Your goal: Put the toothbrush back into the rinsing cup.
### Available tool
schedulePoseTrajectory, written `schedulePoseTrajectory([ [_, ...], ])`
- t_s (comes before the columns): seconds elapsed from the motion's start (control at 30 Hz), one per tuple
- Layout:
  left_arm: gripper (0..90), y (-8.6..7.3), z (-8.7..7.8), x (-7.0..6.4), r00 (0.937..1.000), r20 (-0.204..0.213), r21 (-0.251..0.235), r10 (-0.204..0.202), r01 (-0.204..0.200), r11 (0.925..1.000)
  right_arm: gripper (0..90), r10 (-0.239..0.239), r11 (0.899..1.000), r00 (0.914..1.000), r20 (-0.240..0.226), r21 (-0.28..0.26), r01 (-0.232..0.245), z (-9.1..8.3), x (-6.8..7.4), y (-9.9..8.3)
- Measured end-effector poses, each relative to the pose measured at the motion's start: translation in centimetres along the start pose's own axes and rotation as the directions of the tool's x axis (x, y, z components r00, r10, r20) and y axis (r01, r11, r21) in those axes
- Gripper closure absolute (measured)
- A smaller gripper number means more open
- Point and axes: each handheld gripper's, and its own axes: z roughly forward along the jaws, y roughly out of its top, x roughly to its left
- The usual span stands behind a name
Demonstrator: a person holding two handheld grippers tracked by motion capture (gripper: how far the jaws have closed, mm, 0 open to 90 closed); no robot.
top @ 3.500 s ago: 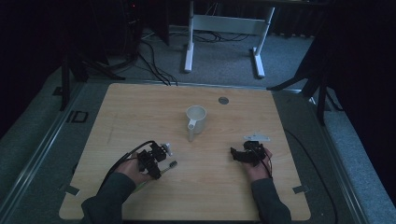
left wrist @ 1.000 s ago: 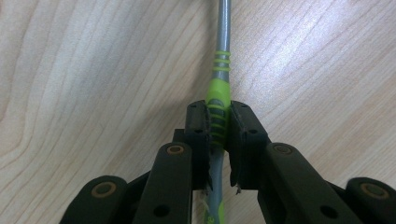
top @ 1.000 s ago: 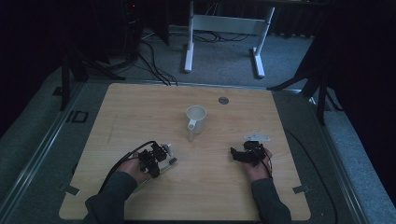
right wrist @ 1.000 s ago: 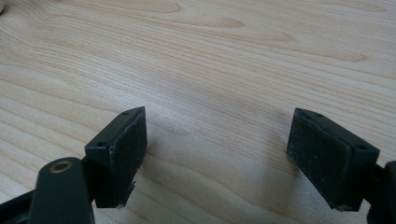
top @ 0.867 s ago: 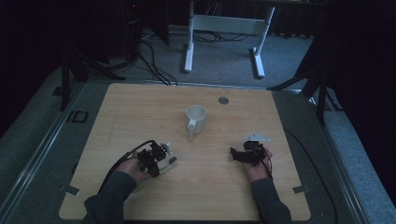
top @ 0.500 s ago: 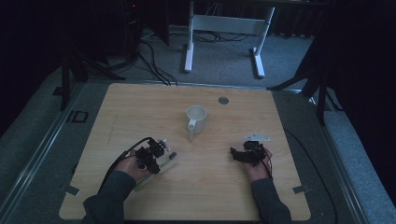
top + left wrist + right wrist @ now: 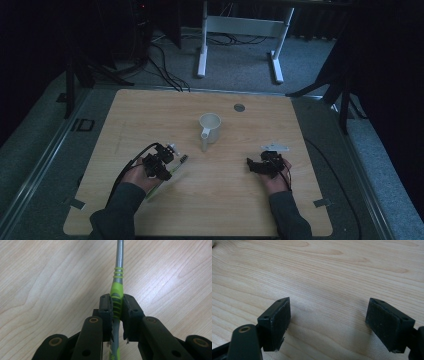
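Toothbrush (image 7: 117, 296) clamped between the left hand-held gripper (image 7: 117, 305) jaws, on the table (image 7: 225, 200).

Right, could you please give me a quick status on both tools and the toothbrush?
Left tool shut on green-grey toothbrush at its ribbed grip. Right tool open, empty, over bare table. White mug ahead, apart.

We are seeing a green-and-grey toothbrush (image 7: 117, 293) with ribbed green bands, black pads (image 7: 277, 321), a white mug (image 7: 210, 127), and a pale wood-grain table (image 7: 300, 200).
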Motion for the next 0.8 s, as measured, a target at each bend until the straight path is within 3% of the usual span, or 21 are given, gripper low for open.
schedulePoseTrajectory([
  [0.4, 79.1, 0.3, -0.8, -0.1, 0.9995, -0.025, -0.069, -0.019, 0.017, 0.9975, 19.8, 0.0, 1.0, 1.0, 0.0, 0.0, 0.0, 0.0, 0.0, 0.0],
  [0.8, 79.1, 0.6, -1.1, 0.0, 0.9976, -0.044, -0.155, -0.054, 0.046, 0.9868, 19.8, 0.001, 1.0, 1.0, 0.0, 0.001, -0.001, 0.0, 0.0, 0.0],
])
